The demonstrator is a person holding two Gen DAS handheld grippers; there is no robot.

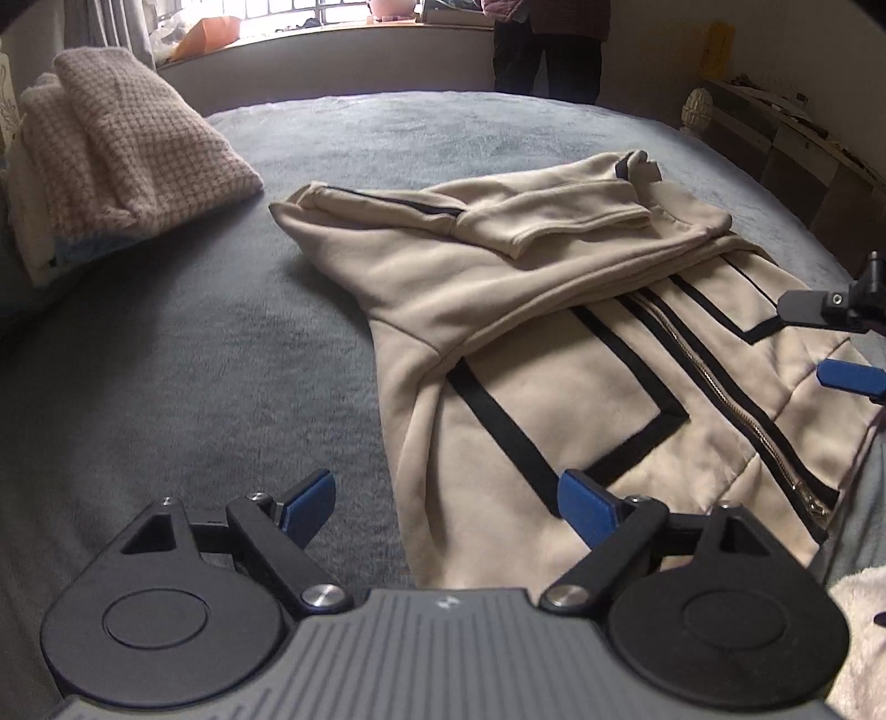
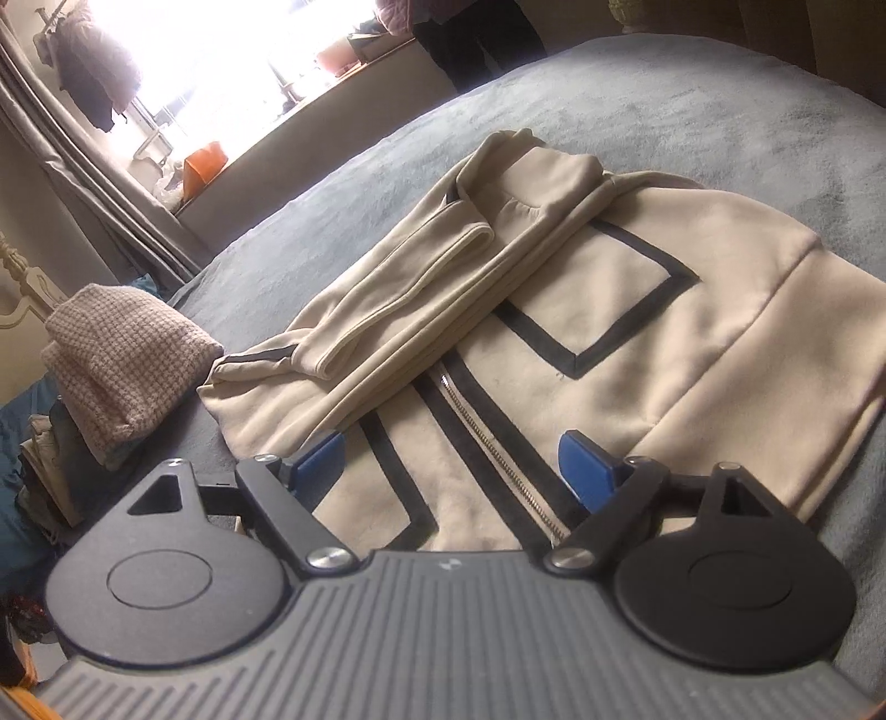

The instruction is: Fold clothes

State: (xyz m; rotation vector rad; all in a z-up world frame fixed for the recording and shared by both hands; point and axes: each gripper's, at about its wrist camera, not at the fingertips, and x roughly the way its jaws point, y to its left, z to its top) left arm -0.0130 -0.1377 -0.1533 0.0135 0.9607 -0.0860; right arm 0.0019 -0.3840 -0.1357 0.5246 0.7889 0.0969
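A beige zip-up jacket (image 1: 554,343) with black stripes lies on the grey bed, front up, both sleeves folded across its chest. It also shows in the right wrist view (image 2: 637,343). My left gripper (image 1: 448,507) is open and empty, just above the jacket's near left hem. My right gripper (image 2: 451,465) is open and empty over the zipper near the hem. The right gripper's fingers (image 1: 847,376) show at the right edge of the left wrist view.
A pile of folded clothes topped by a pink knit (image 1: 127,155) sits at the bed's far left, seen also in the right wrist view (image 2: 122,354). A person (image 1: 545,50) stands past the bed by the window. A wooden bed frame (image 1: 786,144) runs along the right.
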